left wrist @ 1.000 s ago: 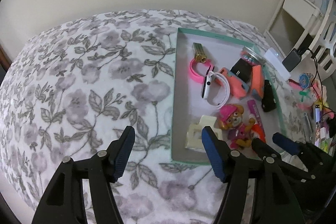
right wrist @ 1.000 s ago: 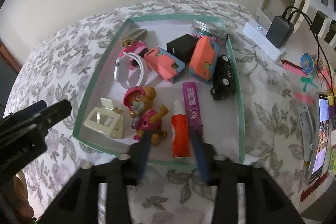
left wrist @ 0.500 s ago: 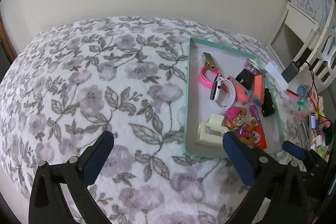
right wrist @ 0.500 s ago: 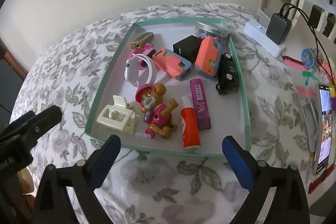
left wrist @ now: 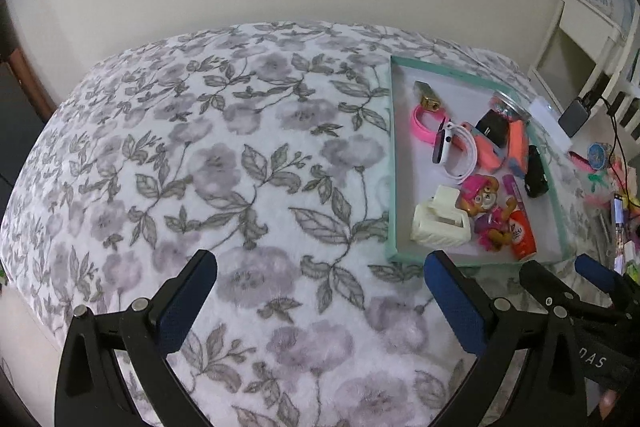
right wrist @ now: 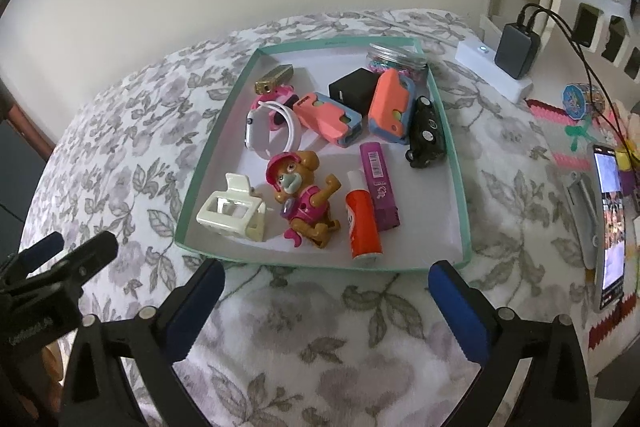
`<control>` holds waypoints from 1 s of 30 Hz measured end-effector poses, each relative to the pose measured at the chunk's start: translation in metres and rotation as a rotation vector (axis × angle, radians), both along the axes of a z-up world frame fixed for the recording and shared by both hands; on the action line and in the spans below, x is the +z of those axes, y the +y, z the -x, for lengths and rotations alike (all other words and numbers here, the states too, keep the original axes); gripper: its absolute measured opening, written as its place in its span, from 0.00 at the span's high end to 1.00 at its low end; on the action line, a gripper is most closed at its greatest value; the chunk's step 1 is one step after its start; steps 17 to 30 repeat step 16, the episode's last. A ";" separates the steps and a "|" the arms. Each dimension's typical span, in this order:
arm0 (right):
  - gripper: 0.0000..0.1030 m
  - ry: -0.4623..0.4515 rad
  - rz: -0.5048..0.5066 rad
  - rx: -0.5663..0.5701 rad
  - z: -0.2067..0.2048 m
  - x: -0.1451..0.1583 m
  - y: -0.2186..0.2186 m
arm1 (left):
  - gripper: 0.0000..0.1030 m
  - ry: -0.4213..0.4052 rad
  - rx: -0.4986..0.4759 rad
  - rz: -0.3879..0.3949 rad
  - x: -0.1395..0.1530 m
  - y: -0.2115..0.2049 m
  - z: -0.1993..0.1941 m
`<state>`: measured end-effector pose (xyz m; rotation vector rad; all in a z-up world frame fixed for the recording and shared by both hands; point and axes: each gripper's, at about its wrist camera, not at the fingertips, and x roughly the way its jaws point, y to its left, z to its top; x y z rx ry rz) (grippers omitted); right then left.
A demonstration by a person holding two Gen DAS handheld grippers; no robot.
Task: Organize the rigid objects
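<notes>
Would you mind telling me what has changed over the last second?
Both the left gripper and right gripper have just been opening wide, with nothing between the jaws, and have drawn back from the tray. The toy dog, glue stick and other items stayed put.

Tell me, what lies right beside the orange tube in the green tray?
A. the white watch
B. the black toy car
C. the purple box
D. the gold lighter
C: in the right wrist view the purple box lies lengthwise right alongside the orange tube in the green tray, while the toy car, watch and lighter sit apart from it.
</notes>
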<state>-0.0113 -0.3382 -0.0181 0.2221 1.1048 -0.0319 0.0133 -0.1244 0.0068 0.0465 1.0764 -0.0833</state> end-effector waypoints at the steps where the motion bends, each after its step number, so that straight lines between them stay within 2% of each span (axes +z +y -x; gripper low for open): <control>1: 0.00 -0.002 0.002 -0.002 0.002 0.001 0.000 | 0.00 0.006 0.003 0.012 0.000 0.002 0.000; 4: 0.00 -0.006 0.007 -0.003 0.005 0.003 0.000 | 0.00 0.022 0.006 0.032 -0.001 0.005 0.001; 9: 0.00 -0.030 0.017 -0.005 0.010 0.010 0.001 | 0.00 0.027 0.018 -0.032 -0.002 0.002 0.002; 30: 0.00 -0.051 0.022 -0.006 0.013 0.016 0.003 | 0.00 0.018 0.017 -0.019 0.000 0.003 0.004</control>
